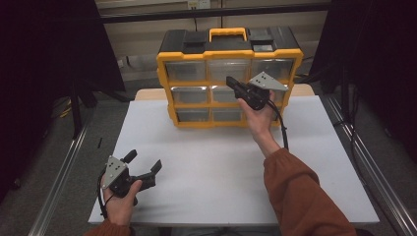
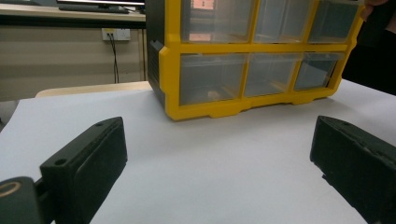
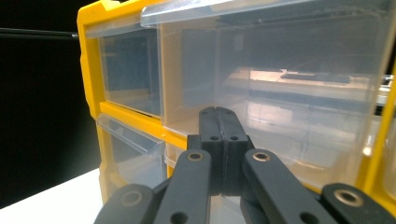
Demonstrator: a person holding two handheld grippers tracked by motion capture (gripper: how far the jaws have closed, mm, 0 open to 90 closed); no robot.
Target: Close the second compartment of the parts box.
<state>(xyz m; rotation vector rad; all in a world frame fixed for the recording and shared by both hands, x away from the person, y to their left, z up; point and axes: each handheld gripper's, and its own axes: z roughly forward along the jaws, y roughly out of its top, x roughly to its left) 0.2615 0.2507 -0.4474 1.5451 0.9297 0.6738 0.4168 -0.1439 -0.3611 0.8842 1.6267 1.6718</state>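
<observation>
A yellow and black organizer [image 1: 206,54] with several clear drawers stands at the far middle of the white table [image 1: 206,167]. My right gripper [image 1: 230,81] is raised against its front, at the middle column near the bar between the top and middle rows. In the right gripper view its jaws are pressed together, tips [image 3: 219,113] right at a clear drawer front [image 3: 289,88], with nothing seen between them. My left gripper [image 1: 144,161] rests low at the front left, wide open and empty. It faces the organizer [image 2: 170,70] across bare table; the jaws stand far apart [image 2: 219,163].
Dark curtains hang on both sides of the table. Metal rails [image 1: 61,172] run along the floor left and right. A wall outlet [image 2: 116,33] with a cable sits behind the table. A tan wooden edge [image 1: 147,93] shows under the white sheet beside the organizer.
</observation>
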